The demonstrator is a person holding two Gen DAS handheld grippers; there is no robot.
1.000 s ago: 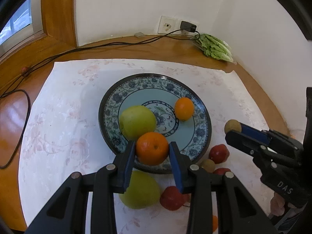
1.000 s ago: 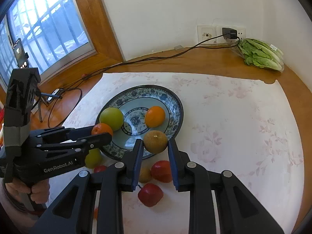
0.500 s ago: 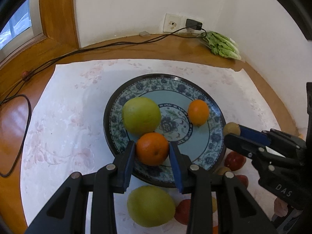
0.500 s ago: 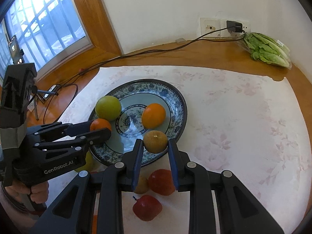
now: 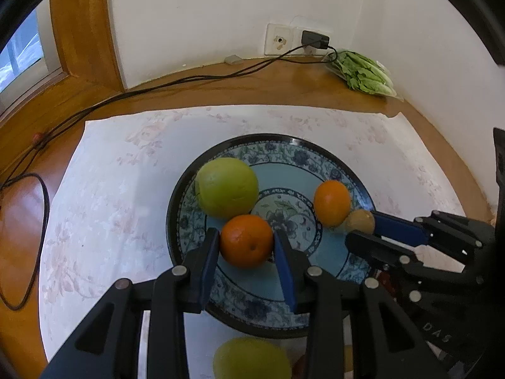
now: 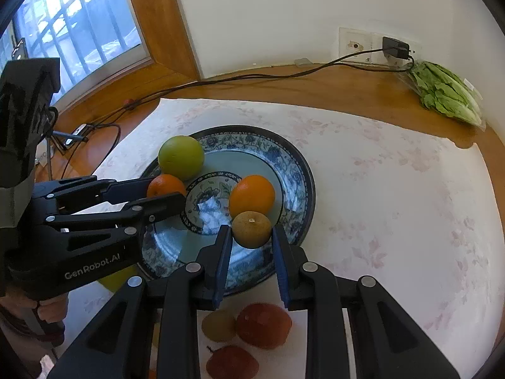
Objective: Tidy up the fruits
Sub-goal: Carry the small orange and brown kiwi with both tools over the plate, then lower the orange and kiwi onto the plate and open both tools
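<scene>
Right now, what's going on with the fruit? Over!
Left gripper clamps orange. Right gripper clamps brownish fruit. Both over plate. Nothing blocking.

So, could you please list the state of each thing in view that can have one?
left gripper: jaws shut on the orange
orange: gripped over the plate
right gripper: jaws shut on the brownish fruit
brownish fruit: gripped over the plate
plate: holds a green fruit and a second orange
charger: plugged into the wall socket
red fruits: lying off the plate
</scene>
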